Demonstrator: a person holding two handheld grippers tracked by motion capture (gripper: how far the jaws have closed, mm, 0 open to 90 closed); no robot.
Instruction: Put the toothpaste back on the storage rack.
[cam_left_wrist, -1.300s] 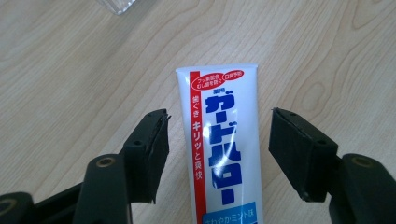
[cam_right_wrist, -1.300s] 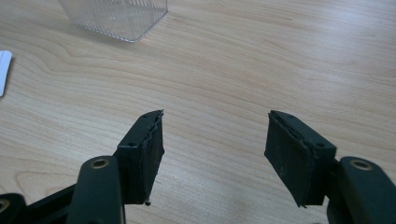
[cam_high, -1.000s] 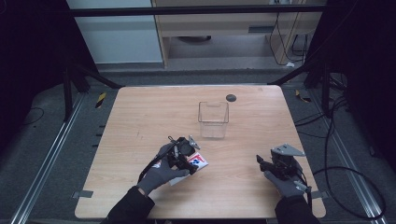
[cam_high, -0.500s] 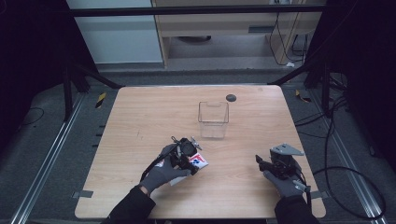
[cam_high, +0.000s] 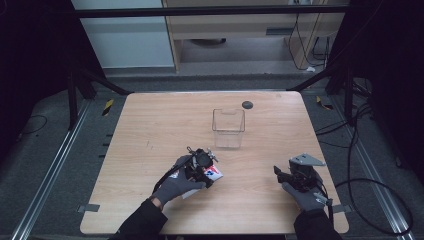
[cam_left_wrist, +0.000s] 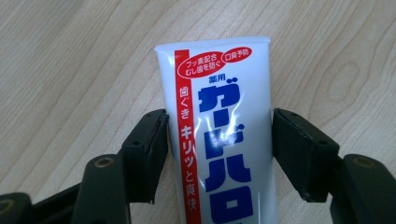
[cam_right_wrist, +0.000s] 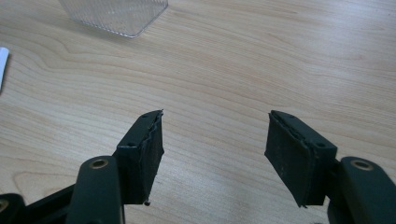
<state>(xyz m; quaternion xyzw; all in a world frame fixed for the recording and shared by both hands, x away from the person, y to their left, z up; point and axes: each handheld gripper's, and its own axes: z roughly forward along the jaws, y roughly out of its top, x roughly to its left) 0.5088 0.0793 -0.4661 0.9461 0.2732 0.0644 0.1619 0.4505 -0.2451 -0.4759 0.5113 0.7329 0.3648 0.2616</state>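
While the left gripper (cam_left_wrist: 217, 140) has crept little, its jaws flank the toothpaste tube (cam_left_wrist: 219, 135), seemingly pinching it; the right gripper (cam_right_wrist: 215, 154) waits, jaws spread.

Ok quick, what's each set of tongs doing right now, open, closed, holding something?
Left tongs: around the toothpaste tube, pads at its edges; a firm grip cannot be told.
Right tongs: open, holding nothing, above the table.

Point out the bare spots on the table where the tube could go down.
Bare: the whole left half of the table, the strip behind the clear box, and the wood between both tongs. Crowded only near the left tongs, around the tube.
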